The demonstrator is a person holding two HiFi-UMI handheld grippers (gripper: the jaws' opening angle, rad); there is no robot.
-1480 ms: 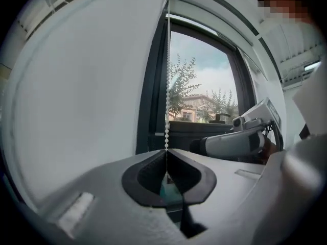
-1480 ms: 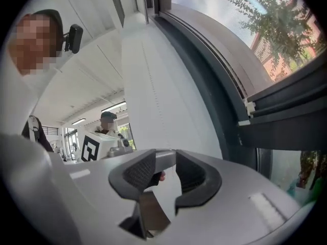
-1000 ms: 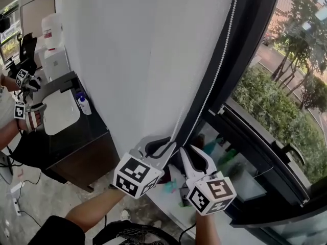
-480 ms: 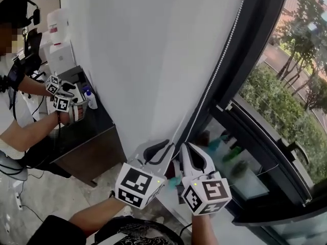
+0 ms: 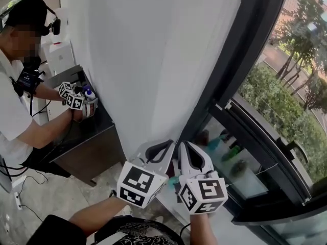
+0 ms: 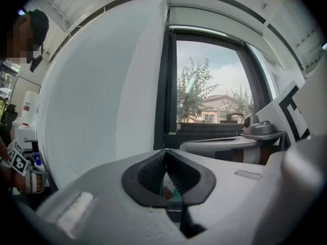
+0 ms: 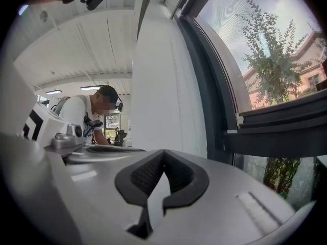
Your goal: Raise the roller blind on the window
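The white roller blind (image 5: pixel 153 60) hangs lowered and fills the middle of the head view, its lower edge reaching down to just above the two jaws. To its right runs the dark window frame (image 5: pixel 240 70), and beyond the glass are green shrubs (image 5: pixel 286 101). At the left a second person (image 5: pixel 15 116) in a white shirt leans over a dark worktop (image 5: pixel 87 131), holding marker-cubed grippers (image 5: pixel 74 100) beside a small blue-capped bottle (image 5: pixel 89 93). Low in the middle, the left hand-held gripper (image 5: pixel 166 147) and the right hand-held gripper (image 5: pixel 183 149) sit side by side, pointing up at the blind's bottom edge beside the frame. Each gripper's own view shows its ribbed pads brought together at the tips, with nothing discernible between them.
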